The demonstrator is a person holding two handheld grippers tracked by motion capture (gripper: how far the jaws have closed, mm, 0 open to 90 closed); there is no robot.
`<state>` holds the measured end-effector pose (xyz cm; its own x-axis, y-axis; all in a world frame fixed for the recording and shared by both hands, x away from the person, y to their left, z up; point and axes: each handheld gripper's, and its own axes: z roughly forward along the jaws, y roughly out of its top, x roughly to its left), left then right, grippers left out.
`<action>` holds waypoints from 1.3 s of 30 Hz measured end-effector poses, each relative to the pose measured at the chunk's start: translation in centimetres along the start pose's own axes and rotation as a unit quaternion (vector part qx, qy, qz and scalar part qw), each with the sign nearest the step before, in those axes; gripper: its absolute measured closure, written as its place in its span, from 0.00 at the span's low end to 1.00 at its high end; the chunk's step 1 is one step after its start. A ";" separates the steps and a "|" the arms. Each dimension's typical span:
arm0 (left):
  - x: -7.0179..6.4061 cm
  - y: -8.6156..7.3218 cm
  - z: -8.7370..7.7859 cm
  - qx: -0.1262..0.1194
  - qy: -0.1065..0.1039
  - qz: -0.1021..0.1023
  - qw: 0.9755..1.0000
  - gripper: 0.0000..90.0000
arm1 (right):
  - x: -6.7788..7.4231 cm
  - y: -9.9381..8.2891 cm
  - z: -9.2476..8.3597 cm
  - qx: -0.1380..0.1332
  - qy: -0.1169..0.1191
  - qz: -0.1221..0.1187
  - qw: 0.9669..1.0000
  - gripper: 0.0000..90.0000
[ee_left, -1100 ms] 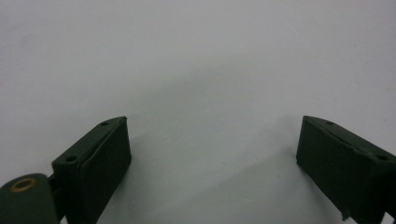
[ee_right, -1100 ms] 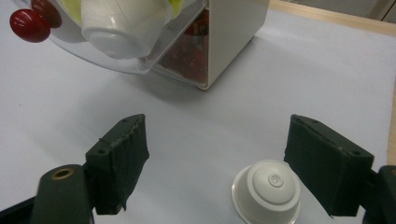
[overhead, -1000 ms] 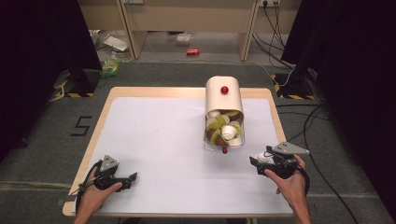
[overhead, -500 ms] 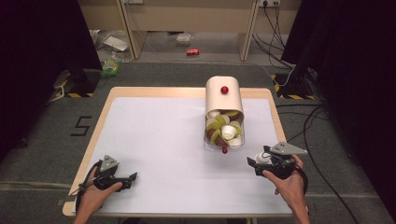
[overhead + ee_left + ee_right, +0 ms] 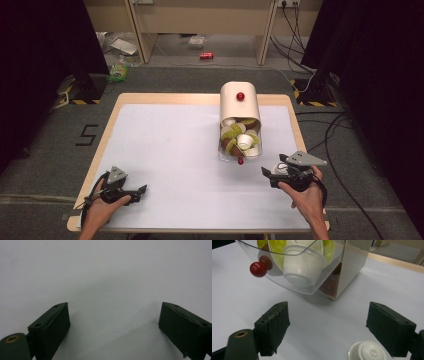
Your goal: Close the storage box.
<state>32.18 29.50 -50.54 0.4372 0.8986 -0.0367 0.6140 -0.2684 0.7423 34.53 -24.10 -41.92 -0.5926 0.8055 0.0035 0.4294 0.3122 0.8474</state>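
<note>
A cream capsule dispenser with a red knob on top stands at the table's right middle. Its clear drawer is pulled out toward me and holds several green, brown and white capsules; a red knob sits on the drawer's front. My right gripper is just right of the drawer front, open. A single white capsule lies upside down on the table close to its right-hand jaw, untouched. My left gripper rests near the front left edge, open over bare white surface.
The white table top has a wooden rim. Cables run across the floor to the right of the table. Behind it the floor holds litter, a red can and a cabinet's legs.
The right gripper has crept slightly left toward the drawer front. The left hand and the dispenser have not moved.
</note>
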 end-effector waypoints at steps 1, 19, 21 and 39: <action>0.0 0.0 0.0 0.000 0.000 0.000 1.000 0.10 | 0.1 0.1 0.0 -0.001 0.002 0.000 1.000 0.21; 0.0 0.0 0.0 0.000 0.000 0.001 1.000 0.10 | 1.1 0.7 1.5 -0.011 -0.008 -0.006 1.000 0.22; 0.0 0.0 0.0 0.000 0.000 0.001 1.000 0.10 | 1.1 0.8 1.6 -0.015 -0.013 -0.003 1.000 0.23; 0.0 0.0 0.0 0.000 0.000 0.001 1.000 0.10 | 0.6 1.0 2.4 -0.014 -0.031 0.007 0.999 0.20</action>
<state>32.18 29.49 -50.53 0.4376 0.8985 -0.0355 0.6140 -0.2698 0.7417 36.23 -22.16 -42.33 -0.5423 0.8400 -0.0163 0.4186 0.2869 0.8617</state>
